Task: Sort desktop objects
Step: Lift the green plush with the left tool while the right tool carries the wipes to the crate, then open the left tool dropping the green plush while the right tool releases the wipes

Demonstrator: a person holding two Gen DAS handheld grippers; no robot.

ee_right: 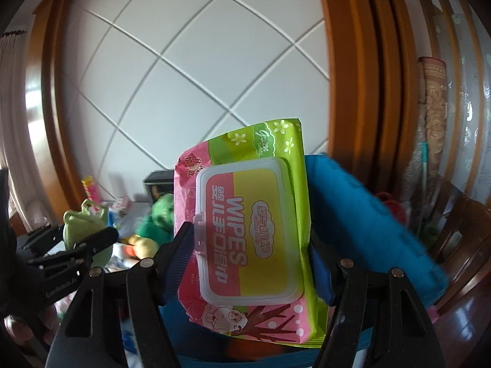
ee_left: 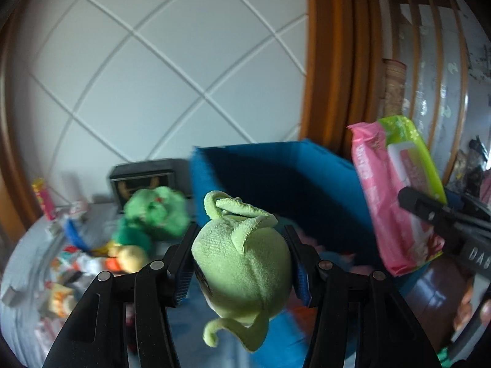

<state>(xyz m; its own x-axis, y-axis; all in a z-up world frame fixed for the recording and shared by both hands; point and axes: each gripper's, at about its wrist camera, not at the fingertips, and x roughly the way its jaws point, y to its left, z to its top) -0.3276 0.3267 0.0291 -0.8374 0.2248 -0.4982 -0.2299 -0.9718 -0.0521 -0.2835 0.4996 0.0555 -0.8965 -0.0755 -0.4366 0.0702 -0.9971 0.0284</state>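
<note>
Plush toy (ee_left: 242,263) between left gripper (ee_left: 242,263) fingers, wipes pack (ee_right: 248,233) between right gripper (ee_right: 251,242) fingers to its right. Bin (ee_left: 282,190) behind both. Clutter (ee_left: 92,257) left, apparently on the table (ee_left: 18,316).

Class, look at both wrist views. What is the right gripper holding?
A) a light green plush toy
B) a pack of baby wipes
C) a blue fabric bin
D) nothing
B: the right gripper is closed on the pink-and-green pack of baby wipes, while the light green plush toy sits in the left gripper.
</note>
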